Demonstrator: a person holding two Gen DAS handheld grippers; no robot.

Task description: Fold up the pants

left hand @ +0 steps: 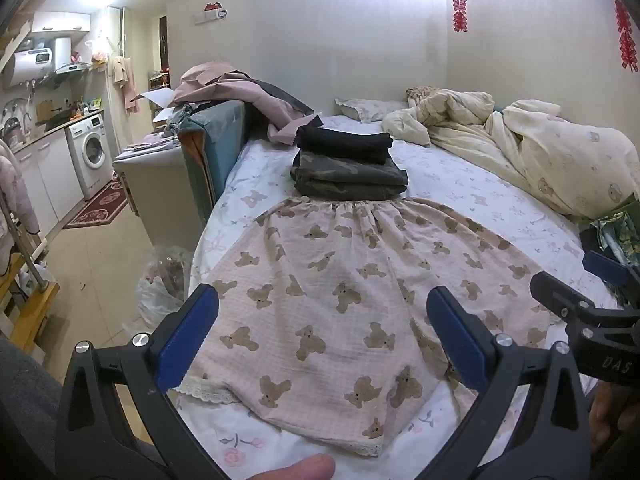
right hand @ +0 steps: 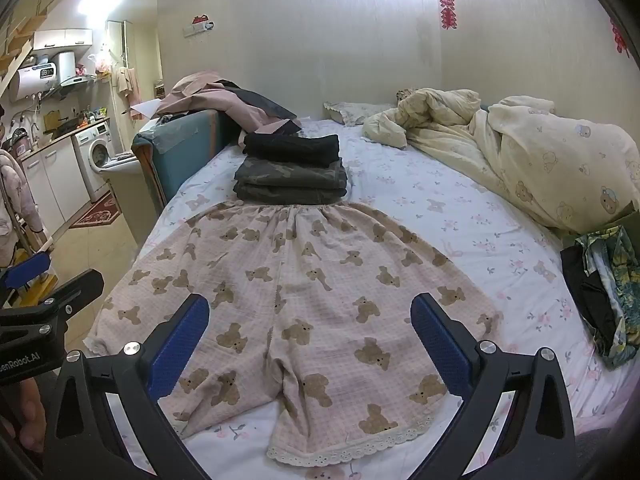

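Observation:
Pink short pants with brown bear print (left hand: 340,280) lie spread flat on the bed, waistband far, lace-trimmed leg hems near me; they also show in the right wrist view (right hand: 304,292). My left gripper (left hand: 322,312) is open and empty, hovering above the left leg near its hem. My right gripper (right hand: 310,320) is open and empty above the right leg and crotch. Each gripper shows at the edge of the other's view: the right one (left hand: 576,300), the left one (right hand: 44,280).
A stack of folded dark and camouflage clothes (left hand: 348,168) sits just beyond the waistband. A crumpled cream quilt (left hand: 520,148) lies at the far right. Dark and patterned clothes (right hand: 604,288) lie at the bed's right edge. The bed's left edge drops to the floor with a plastic bag (left hand: 160,280).

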